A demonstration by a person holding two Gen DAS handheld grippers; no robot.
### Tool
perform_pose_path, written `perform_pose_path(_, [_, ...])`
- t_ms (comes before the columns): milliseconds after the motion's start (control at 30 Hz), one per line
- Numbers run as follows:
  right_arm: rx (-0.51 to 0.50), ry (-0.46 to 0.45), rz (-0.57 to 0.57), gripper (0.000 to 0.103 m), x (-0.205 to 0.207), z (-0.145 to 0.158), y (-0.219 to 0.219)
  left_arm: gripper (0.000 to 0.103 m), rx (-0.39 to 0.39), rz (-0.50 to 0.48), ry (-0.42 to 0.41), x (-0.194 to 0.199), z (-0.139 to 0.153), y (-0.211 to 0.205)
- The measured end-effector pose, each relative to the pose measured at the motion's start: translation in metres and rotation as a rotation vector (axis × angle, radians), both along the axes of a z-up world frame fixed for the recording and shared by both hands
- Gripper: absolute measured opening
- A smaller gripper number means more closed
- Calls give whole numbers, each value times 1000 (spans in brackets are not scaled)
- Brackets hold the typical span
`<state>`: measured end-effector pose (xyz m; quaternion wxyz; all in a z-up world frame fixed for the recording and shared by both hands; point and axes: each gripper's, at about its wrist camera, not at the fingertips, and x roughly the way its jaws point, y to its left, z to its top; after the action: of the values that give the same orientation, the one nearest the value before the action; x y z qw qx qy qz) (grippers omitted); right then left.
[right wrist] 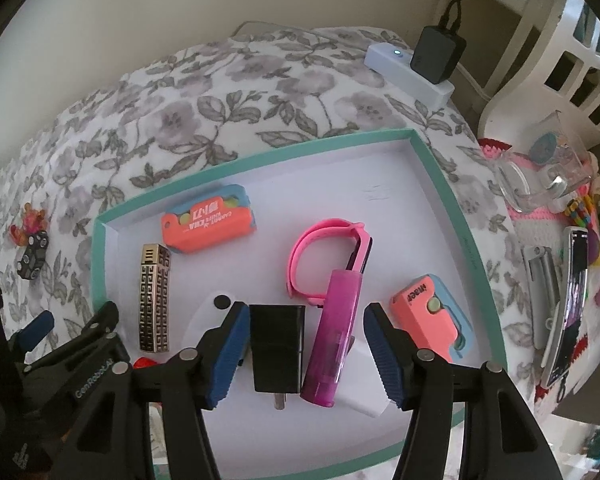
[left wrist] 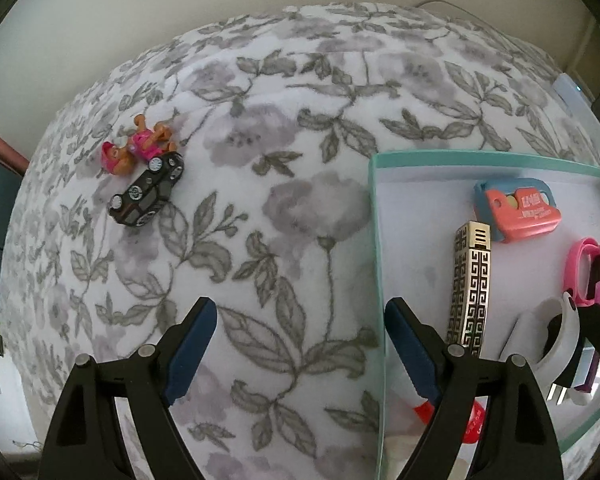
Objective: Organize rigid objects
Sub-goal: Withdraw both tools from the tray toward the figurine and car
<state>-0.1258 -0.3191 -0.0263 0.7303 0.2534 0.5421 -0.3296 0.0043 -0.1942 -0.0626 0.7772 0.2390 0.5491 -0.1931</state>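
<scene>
The right gripper (right wrist: 302, 354) hangs spread over the teal-rimmed white tray (right wrist: 440, 168), its blue pads clear of the black plug-in charger block (right wrist: 277, 346) and translucent magenta tube (right wrist: 334, 332) lying between them; nothing is pinched. The left gripper (left wrist: 300, 344) is also spread and empty, straddling the tray's left rim above the grey-flowered white cloth (left wrist: 284, 128).

What is left to tidy, by my reading, sits toward ten o'clock from the left gripper: a small black toy car (left wrist: 148, 190) tipped on its side, touching an orange-and-pink plastic figure (left wrist: 138, 146). Both look light, hard and smooth. The car should take a grip across its flat flanks; the figure's limbs offer poor purchase, so its trunk seems safer. On the soft cloth either could roll or shift.

In the tray, a gold-and-black patterned bar (left wrist: 470, 284) at one o'clock and a coral-and-blue case (left wrist: 518, 212) beyond it crowd the near side; free room lies at the far corner.
</scene>
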Motion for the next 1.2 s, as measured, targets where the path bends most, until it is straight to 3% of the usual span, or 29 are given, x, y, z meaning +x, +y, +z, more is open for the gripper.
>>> perform_pose_path(667, [-12, 6, 43, 63, 21, 3, 23, 89, -5, -21, 1, 7, 1, 9])
perform_pose_path(1200, [-19, -26, 90, 63, 41, 12, 44, 89, -17, 32, 9, 29, 0, 28])
